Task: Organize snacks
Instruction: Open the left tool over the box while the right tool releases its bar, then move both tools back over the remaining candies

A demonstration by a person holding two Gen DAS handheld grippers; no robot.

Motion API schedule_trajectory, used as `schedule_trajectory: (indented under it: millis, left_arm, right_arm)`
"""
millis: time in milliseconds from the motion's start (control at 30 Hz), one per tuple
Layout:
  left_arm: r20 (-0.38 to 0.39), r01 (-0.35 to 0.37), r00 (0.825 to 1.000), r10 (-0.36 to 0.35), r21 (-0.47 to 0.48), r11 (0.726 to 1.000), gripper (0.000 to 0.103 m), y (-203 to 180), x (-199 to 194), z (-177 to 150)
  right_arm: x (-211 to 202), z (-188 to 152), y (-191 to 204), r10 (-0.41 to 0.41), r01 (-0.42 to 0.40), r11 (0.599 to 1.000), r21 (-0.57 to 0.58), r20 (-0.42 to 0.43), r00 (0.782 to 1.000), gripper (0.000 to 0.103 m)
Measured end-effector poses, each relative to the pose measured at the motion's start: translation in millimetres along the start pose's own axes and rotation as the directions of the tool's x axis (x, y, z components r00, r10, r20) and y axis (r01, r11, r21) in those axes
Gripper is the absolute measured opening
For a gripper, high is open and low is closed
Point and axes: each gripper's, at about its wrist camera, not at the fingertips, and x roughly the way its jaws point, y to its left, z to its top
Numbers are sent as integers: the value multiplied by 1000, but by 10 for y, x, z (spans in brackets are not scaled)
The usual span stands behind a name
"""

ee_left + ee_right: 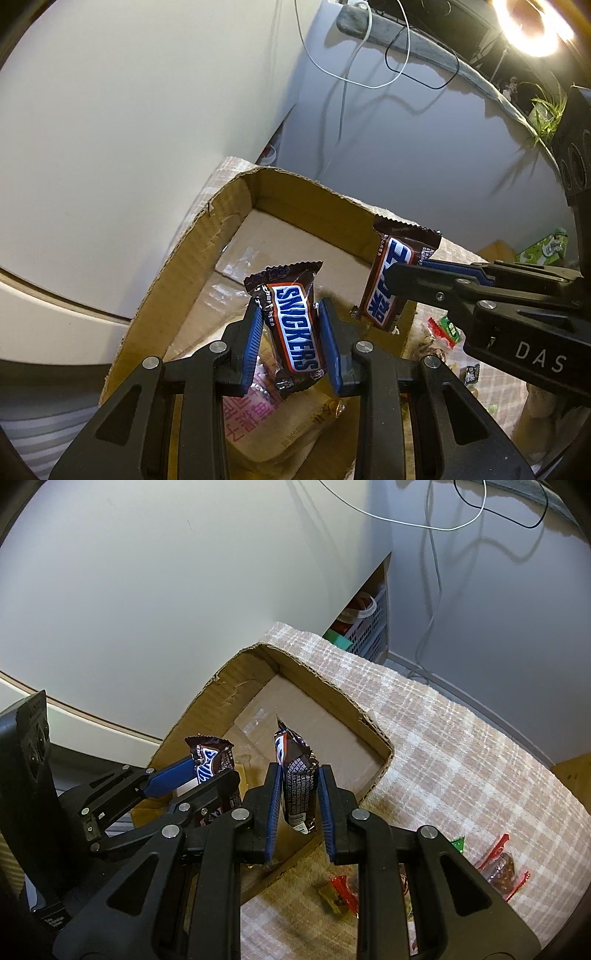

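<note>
Inside cardboard box (192, 258), flat packets (258, 413)

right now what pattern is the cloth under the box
Beige-and-white plaid cloth; clearest in the right wrist view.

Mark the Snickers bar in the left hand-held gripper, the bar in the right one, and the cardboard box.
Left Snickers bar (295, 325), left wrist view, on the printed logo.
Right Snickers bar (300, 786), right wrist view, on the wrapper's back.
Cardboard box (218, 705), right wrist view, on the inner left wall.

Open cardboard box (332, 690) floor ahead, torn walls around, loose candies (340, 895) on cloth alongside.
</note>
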Motion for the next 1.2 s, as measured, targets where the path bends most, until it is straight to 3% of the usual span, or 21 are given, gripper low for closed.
schedule_trajectory:
  millis: [400, 567, 900, 1033, 1200]
  left_arm:
    - [3, -11, 1000, 11, 12, 1000, 29, 28, 9, -7]
    - [10, -7, 1000, 7, 11, 1000, 30, 36, -26, -15]
    - [30, 2, 1000, -3, 23, 1000, 30, -34, -171, -80]
    - [42, 9, 999, -11, 44, 999, 30, -119, -251, -113]
    - [52, 25, 998, -29, 72, 997, 30, -237, -350, -172]
  right_arm:
    - [42, 7, -14, -3, 3, 1000, 5, -8, 1000, 21]
    - [-32, -11, 3, -16, 16, 1000, -1, 8, 1000, 41]
    - [-274, -124, -48, -39, 39, 999, 0, 41, 998, 43]
    - [-417, -204, -95, -54, 54, 999, 6, 69, 996, 56]
    - [-568, -327, -222, -86, 85, 996, 16, 92, 992, 61]
